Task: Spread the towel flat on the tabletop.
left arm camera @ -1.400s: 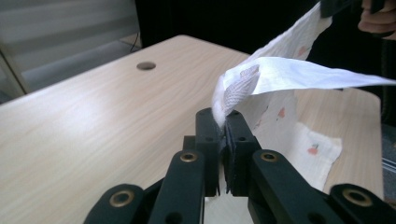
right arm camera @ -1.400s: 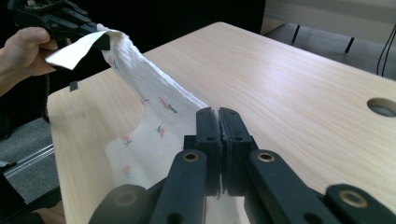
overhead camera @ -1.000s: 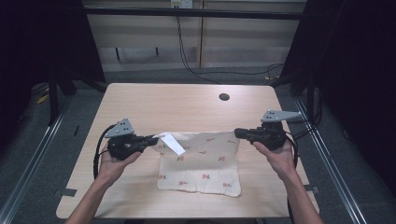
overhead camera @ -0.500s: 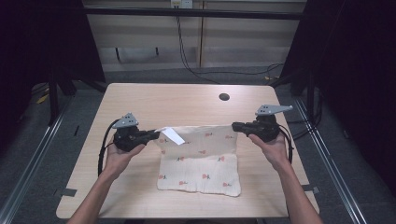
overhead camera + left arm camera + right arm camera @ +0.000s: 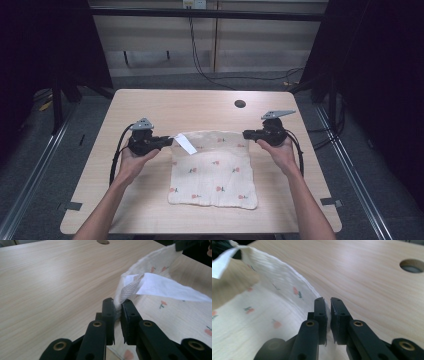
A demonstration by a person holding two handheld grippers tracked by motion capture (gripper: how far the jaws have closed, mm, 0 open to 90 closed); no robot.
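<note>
**Two claws letting go of the far corners of the cloth**

The cloth (image 5: 212,170) is lying flat on the desk (image 5: 200,107), in the middle, right in front of the person. Its near edge is resting on the wood, closest to the person's arms. From there it is running away toward the far side, and it is looking a little longer that way than it is wide.

The far edge is where things are happening. It is running straight across from one claw to the other. The left claw (image 5: 167,141) is sitting at the far left corner, and the right claw (image 5: 246,134) is sitting at the far right corner. So each hand is nearest to its own corner, and the rest of the cloth is lying on the person's side of both claws.

In the left gripper view, the corner is poking up between the two black jaws, with a white tag (image 5: 186,145) hanging just past it. In the right gripper view, the thin edge is standing between the jaws, with a small gap showing beside it. Both sets of jaws have just been opening. They are a little apart now and do not seem to be pinching, though the cloth is in between them.

I am guessing the next move is pulling each claw out sideways, away from the cloth, so the far edge is dropping flat.

Past the far edge, bare wood is stretching on to a round hole (image 5: 240,104).
</note>
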